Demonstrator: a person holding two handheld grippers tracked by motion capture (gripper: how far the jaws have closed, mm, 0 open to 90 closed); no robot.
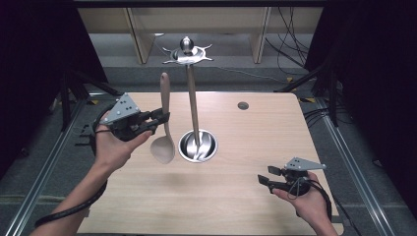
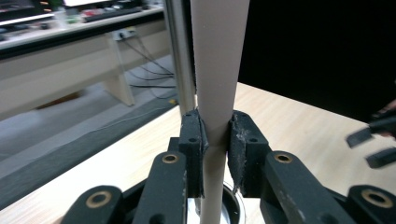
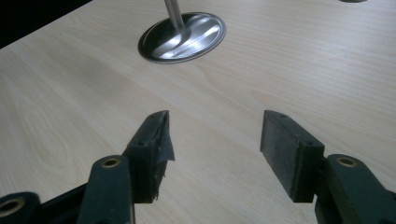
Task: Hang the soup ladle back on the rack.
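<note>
High view: wooden spoon point(image 1: 164, 118) was held upright, bowl down, by left gripper point(image 1: 156, 119), at 9 o'clock of metal stand point(image 1: 195, 110) on table point(image 1: 236, 147). Right gripper point(image 1: 269, 176) was seen at 4 o'clock, jaws spread, nothing between.

Left gripper view: spoon handle point(image 2: 217, 70) was clamped between both pads.

Right gripper view: jaws were held wide over bare table point(image 3: 280, 70); stand base point(image 3: 182, 31) was seen at 11 o'clock.
</note>
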